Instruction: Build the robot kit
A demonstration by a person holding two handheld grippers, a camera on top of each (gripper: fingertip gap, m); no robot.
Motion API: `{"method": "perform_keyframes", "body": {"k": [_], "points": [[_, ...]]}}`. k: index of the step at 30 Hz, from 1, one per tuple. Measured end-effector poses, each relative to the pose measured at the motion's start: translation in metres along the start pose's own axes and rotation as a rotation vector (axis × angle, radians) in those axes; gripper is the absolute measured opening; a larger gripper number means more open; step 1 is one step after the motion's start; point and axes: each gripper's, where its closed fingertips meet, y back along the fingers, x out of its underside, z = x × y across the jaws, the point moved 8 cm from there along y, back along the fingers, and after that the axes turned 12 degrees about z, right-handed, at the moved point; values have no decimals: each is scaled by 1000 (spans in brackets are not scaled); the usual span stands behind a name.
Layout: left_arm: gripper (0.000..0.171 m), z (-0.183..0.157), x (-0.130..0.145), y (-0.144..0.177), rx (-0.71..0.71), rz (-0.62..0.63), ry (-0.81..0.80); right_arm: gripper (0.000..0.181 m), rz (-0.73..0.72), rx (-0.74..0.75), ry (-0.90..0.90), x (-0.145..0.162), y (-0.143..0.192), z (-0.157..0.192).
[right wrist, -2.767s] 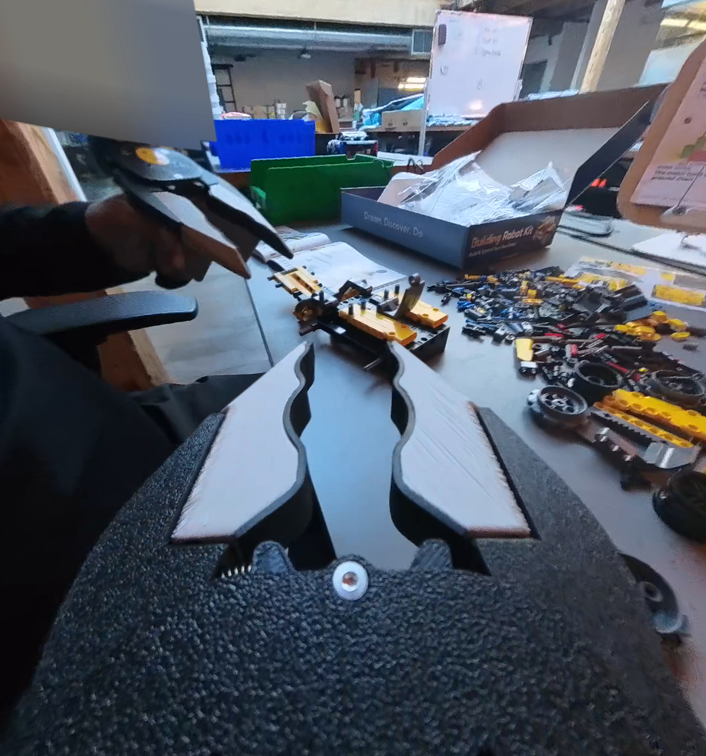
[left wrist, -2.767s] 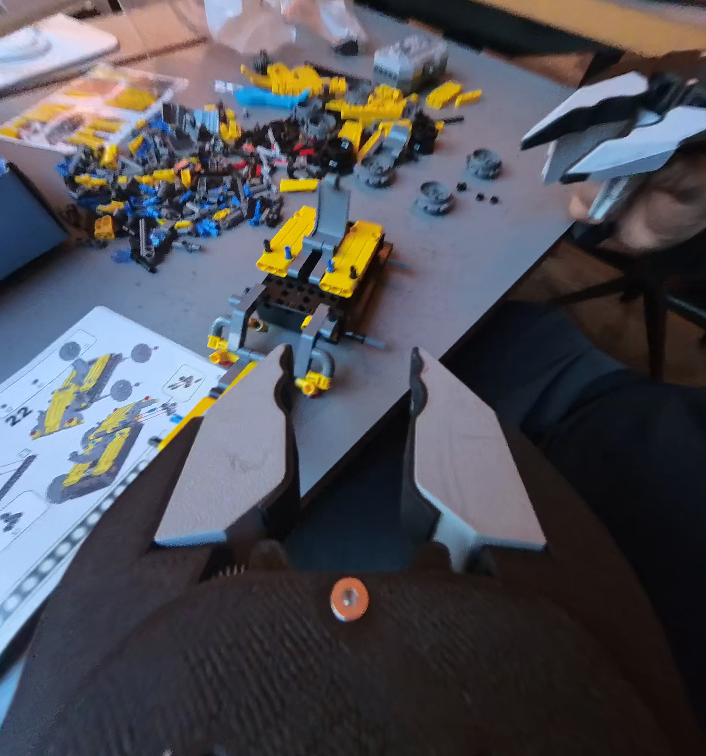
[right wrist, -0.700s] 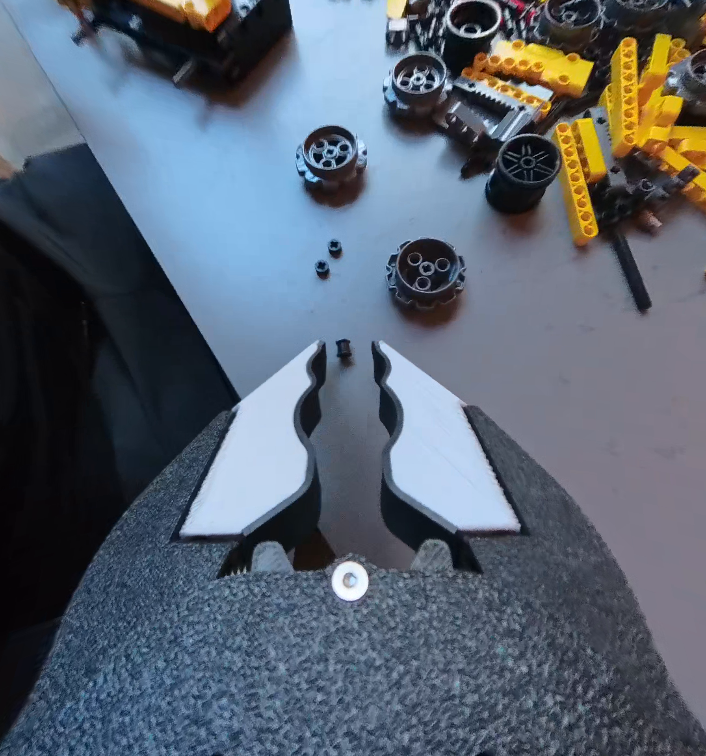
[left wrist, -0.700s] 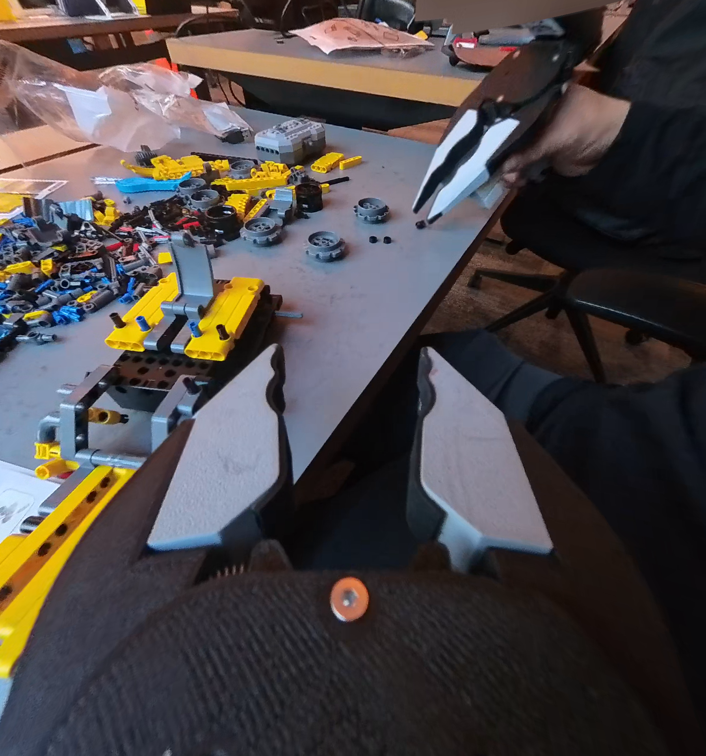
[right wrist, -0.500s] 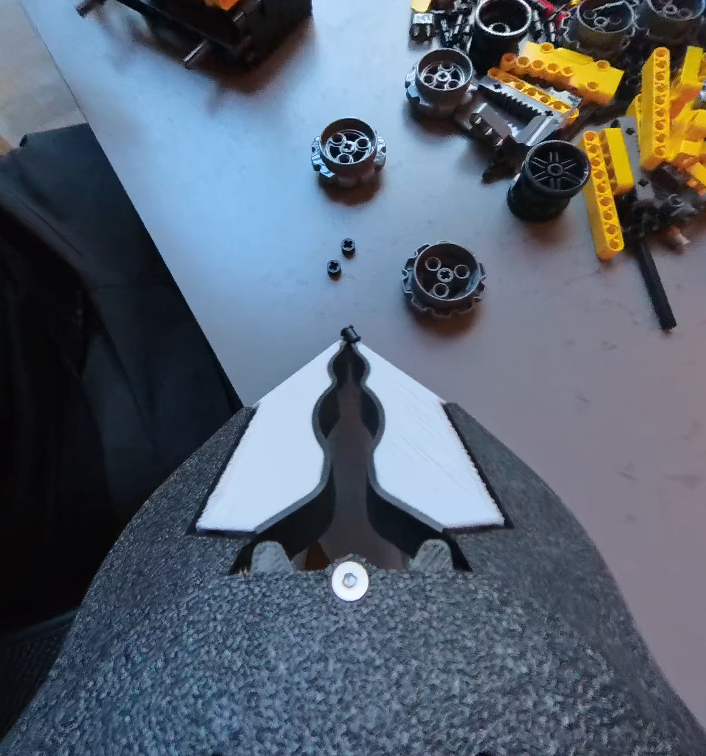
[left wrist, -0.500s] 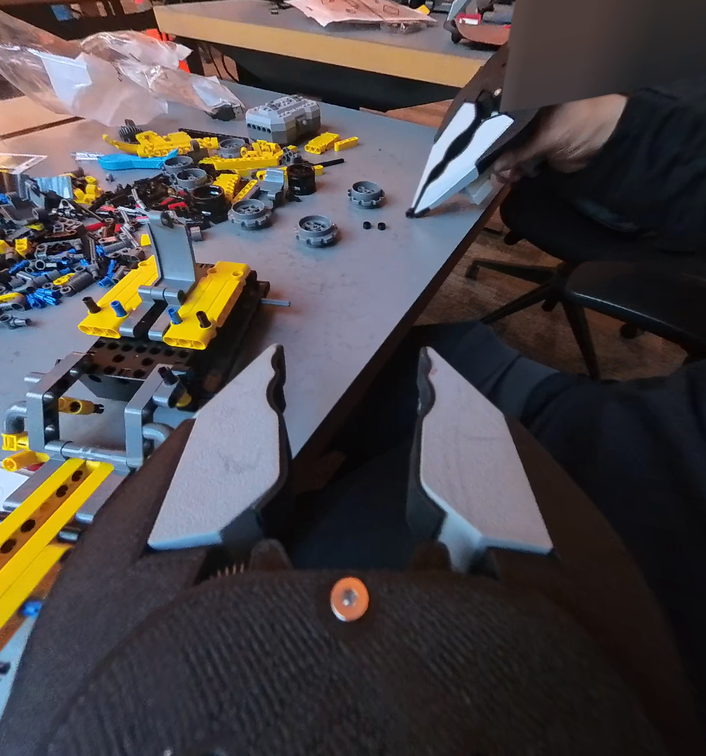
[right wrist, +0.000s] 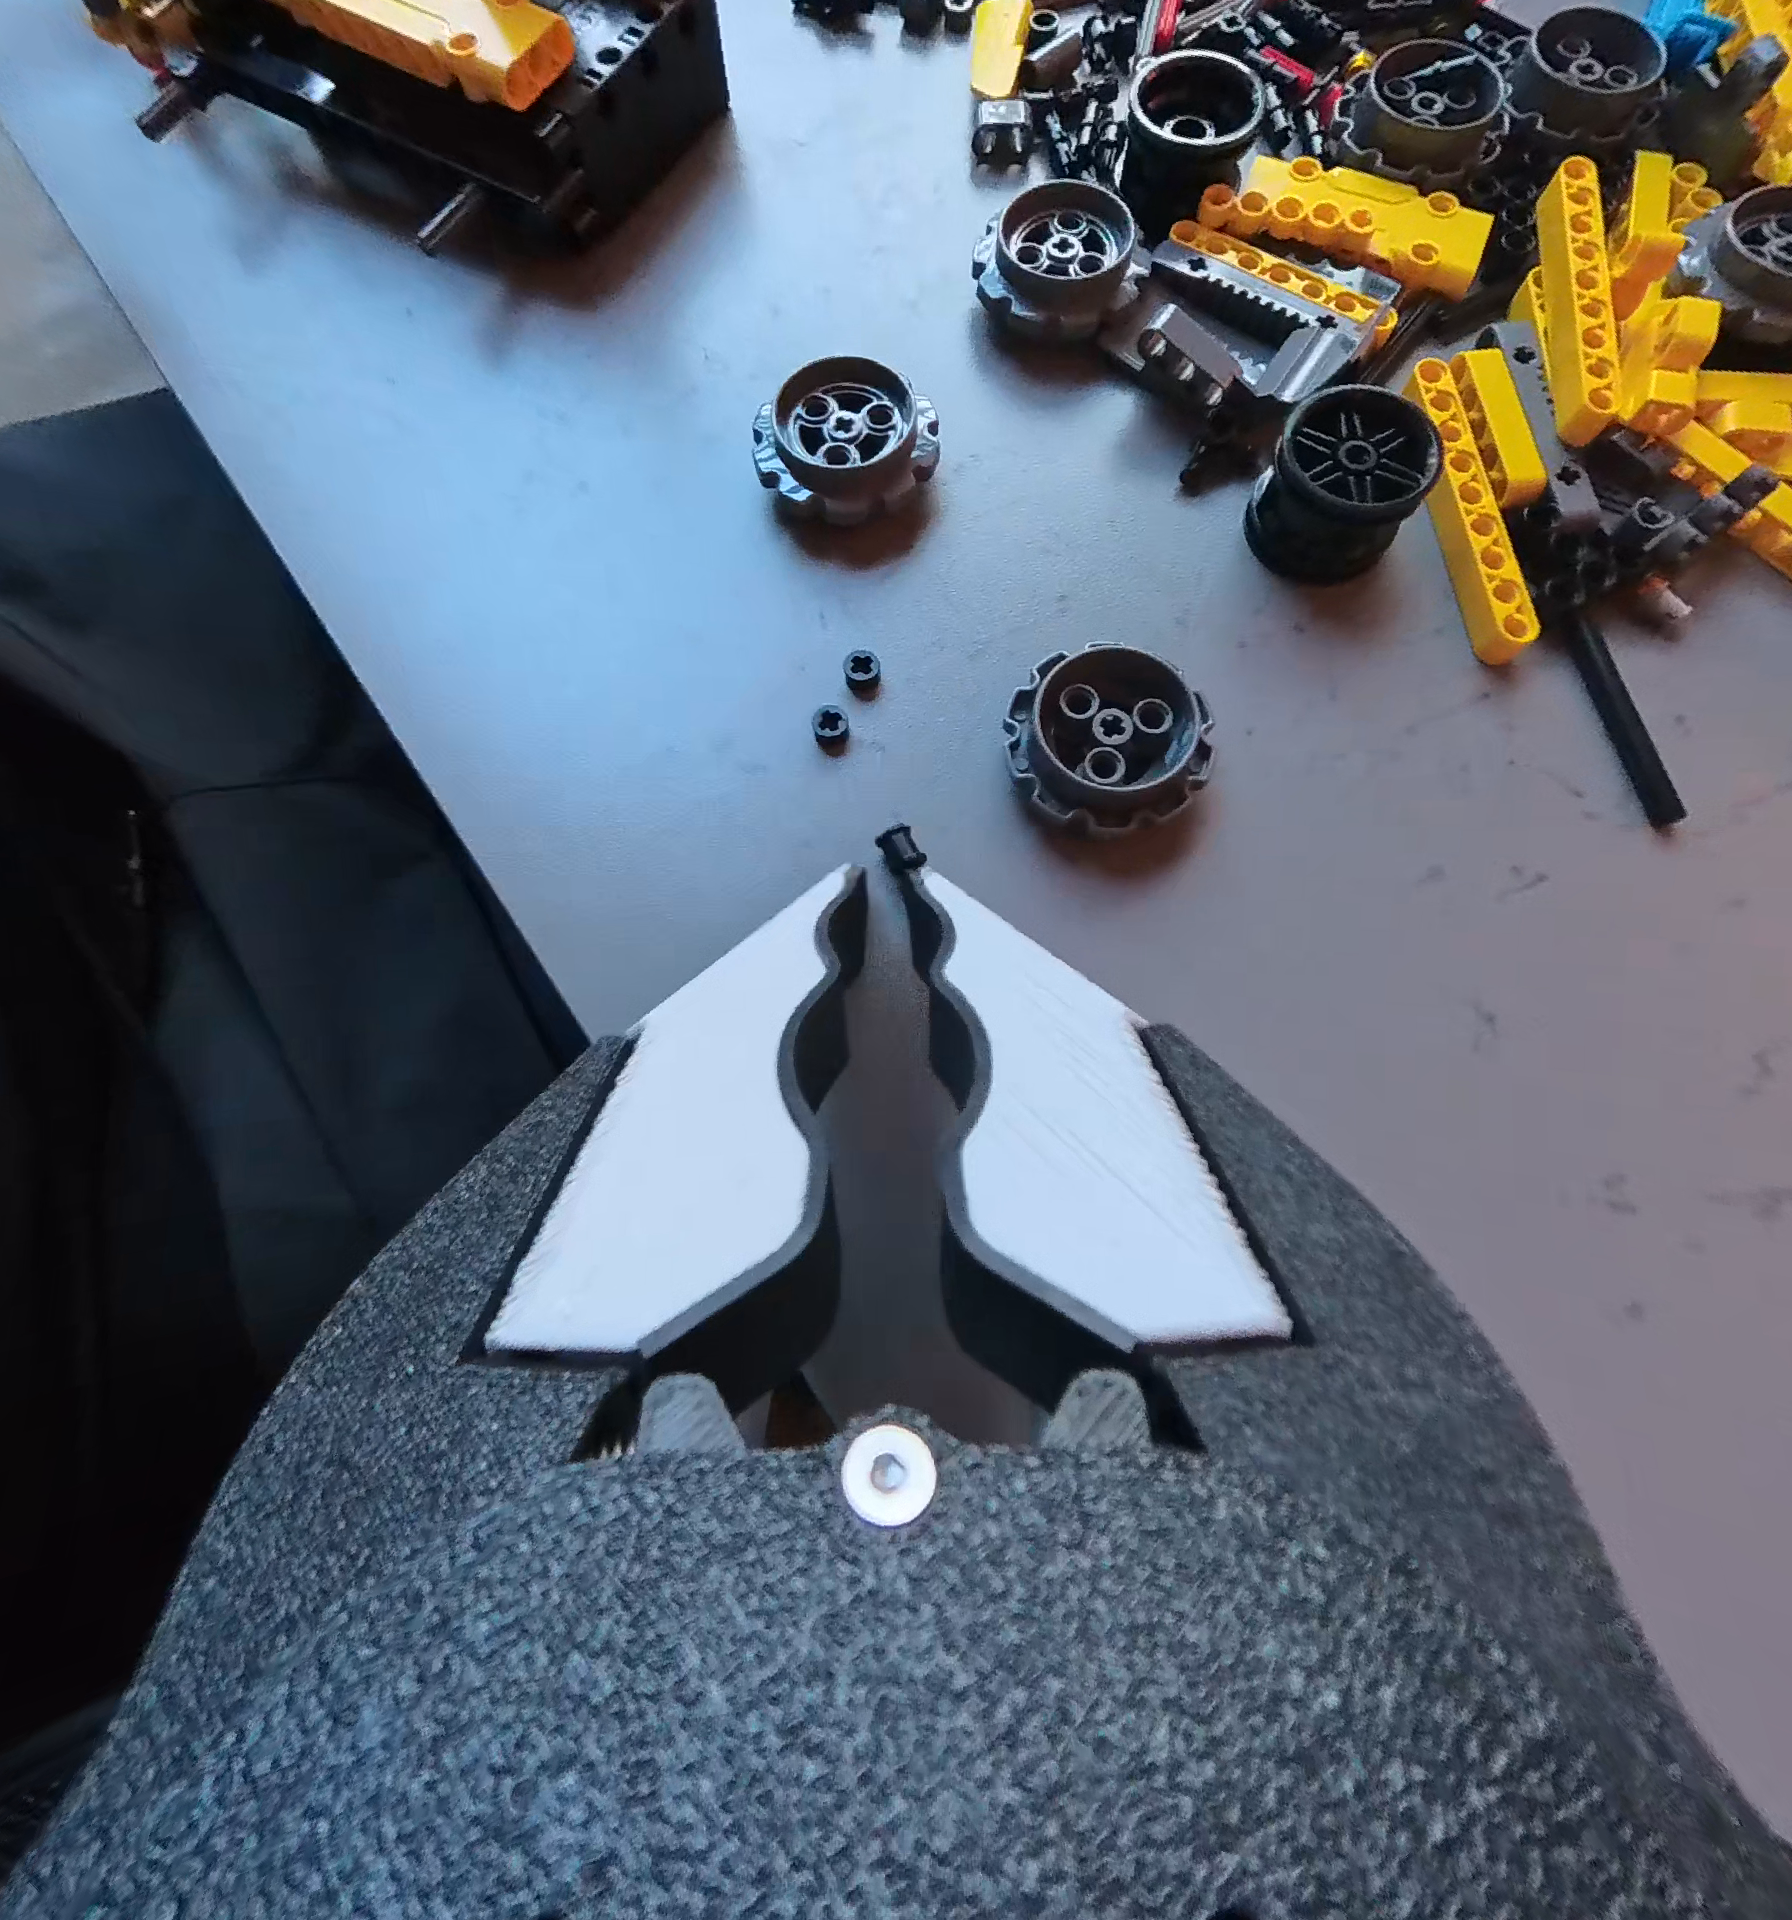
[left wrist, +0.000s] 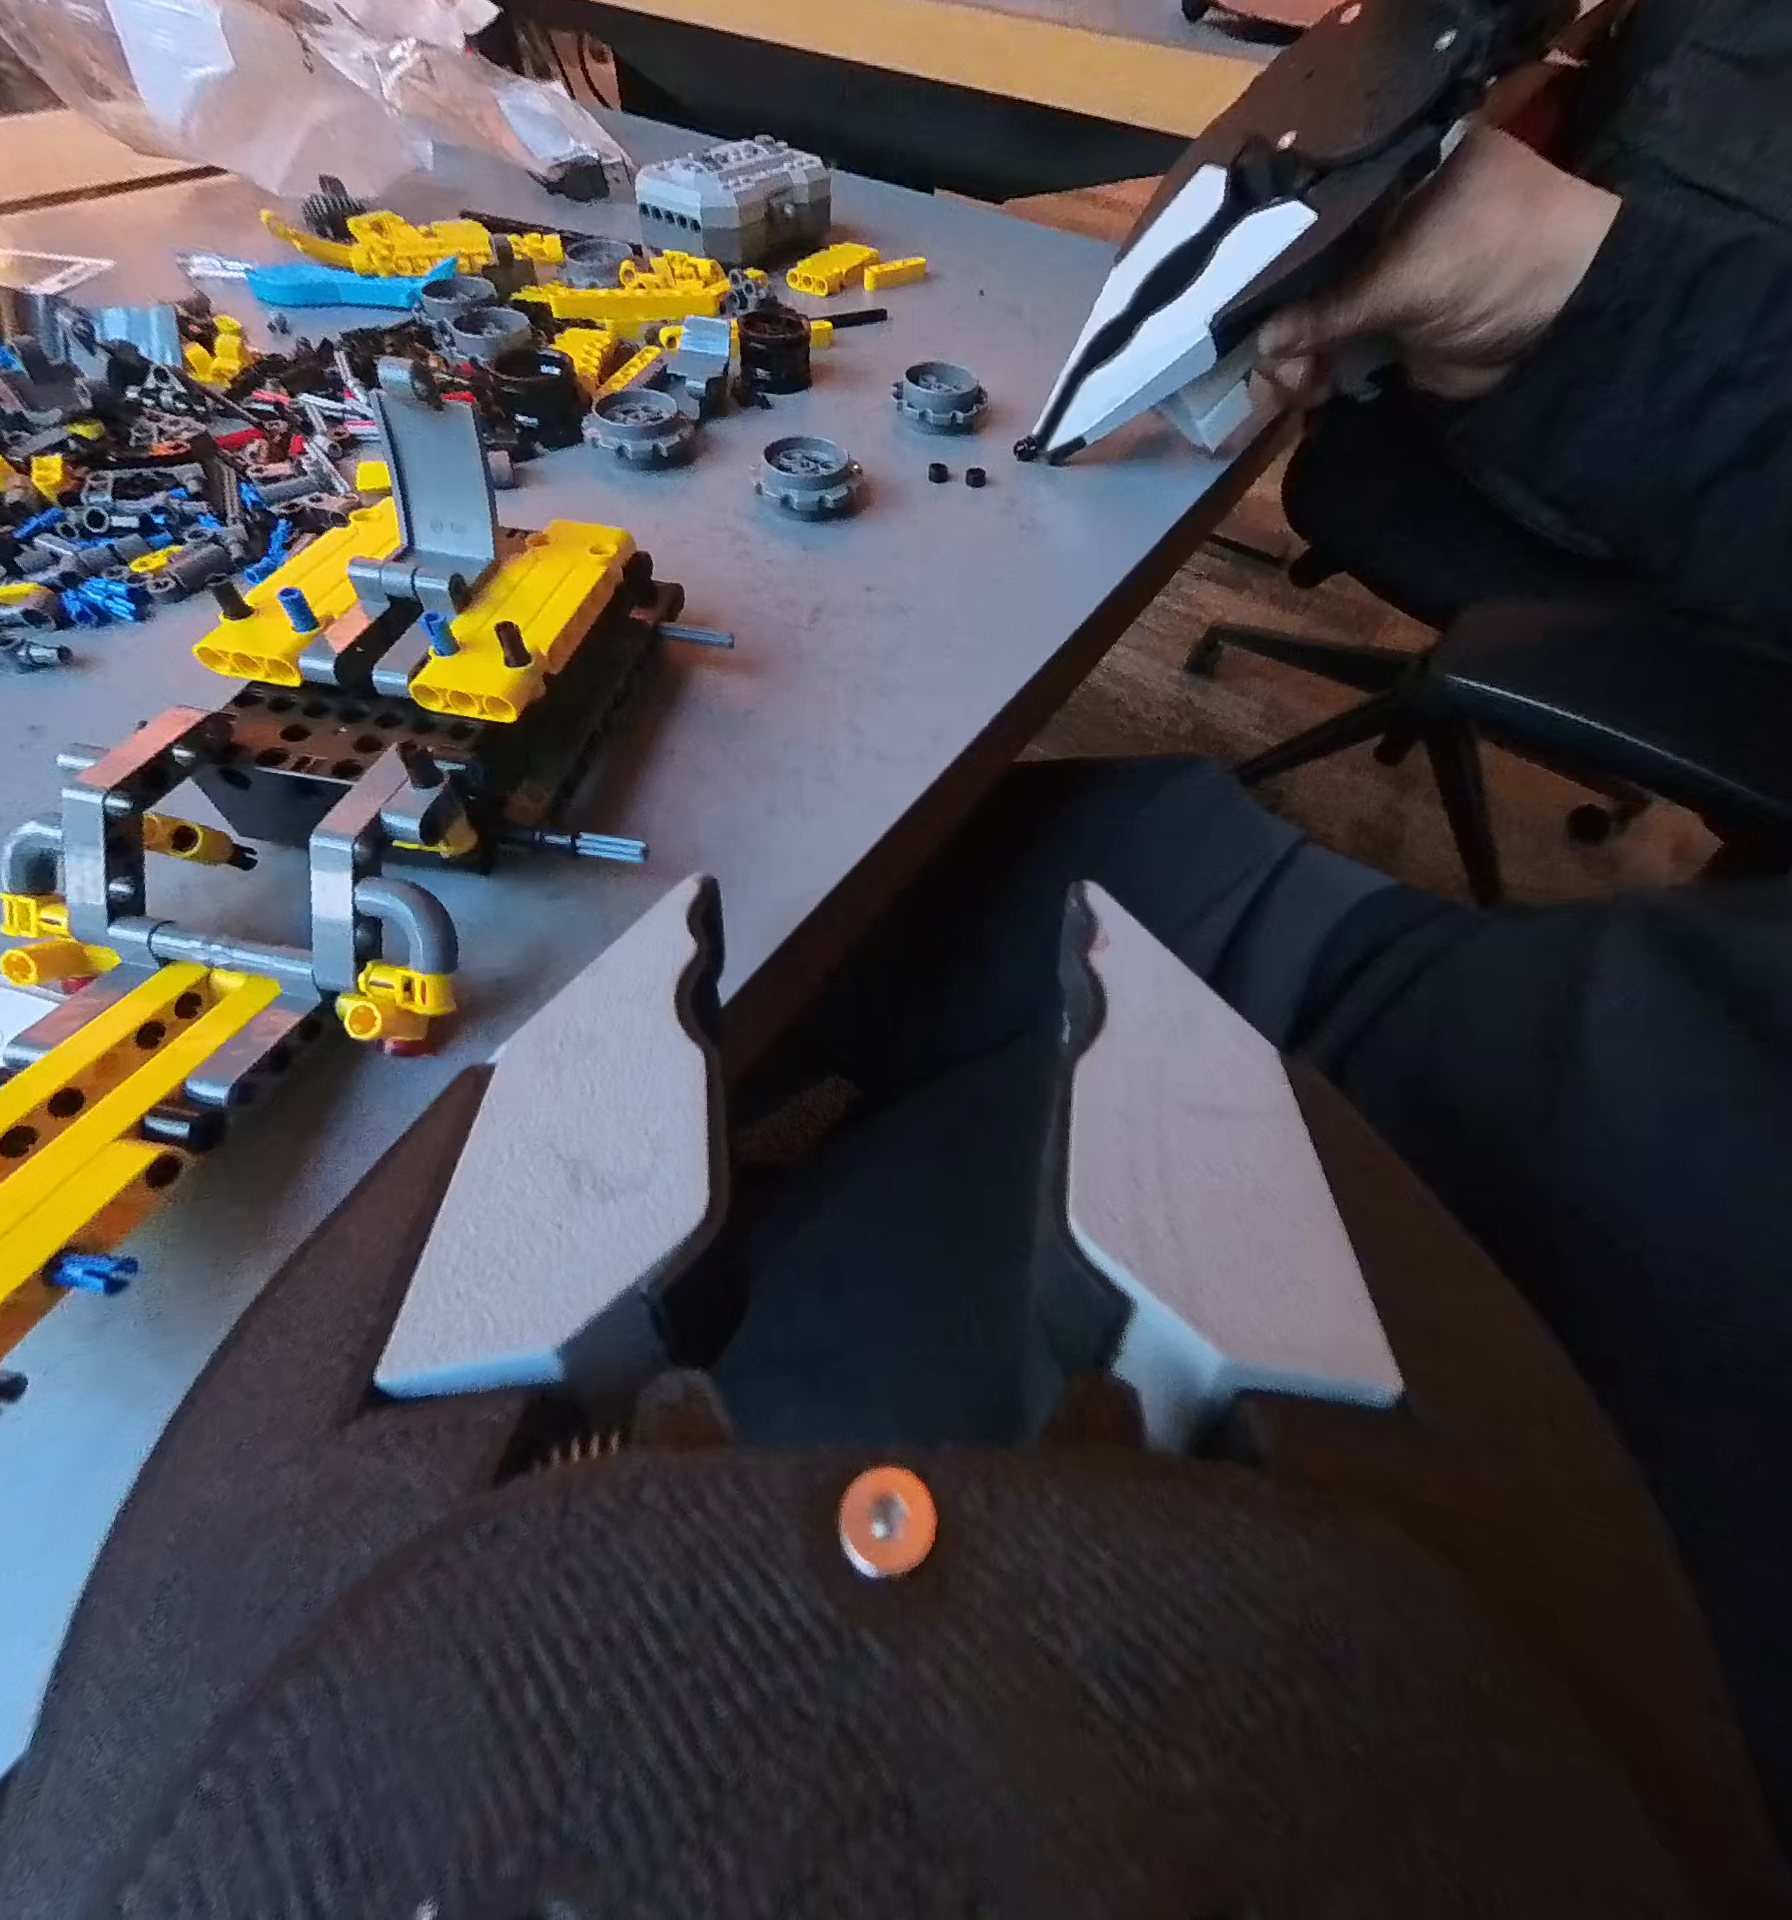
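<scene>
A grey table (left wrist: 871, 644) fills the scene, its near edge running beside a seated person's dark trousers, with a second tan-topped table behind and a swivel chair base on the floor to the right. Loose construction-kit parts cover the far half of the table: yellow beams (right wrist: 1474, 499), black pins, grey toothed hubs and a grey battery box (left wrist: 731, 197), with crumpled clear plastic bags (left wrist: 279, 94) beyond them.

The right gripper (right wrist: 887, 868) is tipped down at the tabletop near its edge, fingers pressed nearly together with only a sliver of gap at the tips. A small black bush pin (right wrist: 898, 842) sits right at those tips, sticking out past them; it looks pinched there, touching or just above the table. Just beyond it lie two tiny black bushes (right wrist: 846, 698) side by side, and a grey toothed hub (right wrist: 1108, 740) rests a little to the right. Another hub (right wrist: 846, 442) lies farther off, and a black spoked wheel (right wrist: 1341, 494) stands by the yellow beams.

The left gripper (left wrist: 892, 935) hangs off the table's near edge over the person's lap, fingers spread wide and holding nothing. Just to its left stands the partly built yellow, grey and black model (left wrist: 352, 707), with an upright grey panel on top and a long yellow boom (left wrist: 71, 1132) reaching toward the camera.
</scene>
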Motion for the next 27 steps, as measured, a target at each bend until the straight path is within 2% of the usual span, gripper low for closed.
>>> {"method": "perform_keyframes", "body": {"k": [11, 27], "points": [[67, -3, -8, 5, 1, -8, -35, 15, 25, 42, 30, -8, -4, -2], [66, 1, -7, -11, 36, 35, -19, 14, -23, -54, 62, -5, 0, -6]]}}
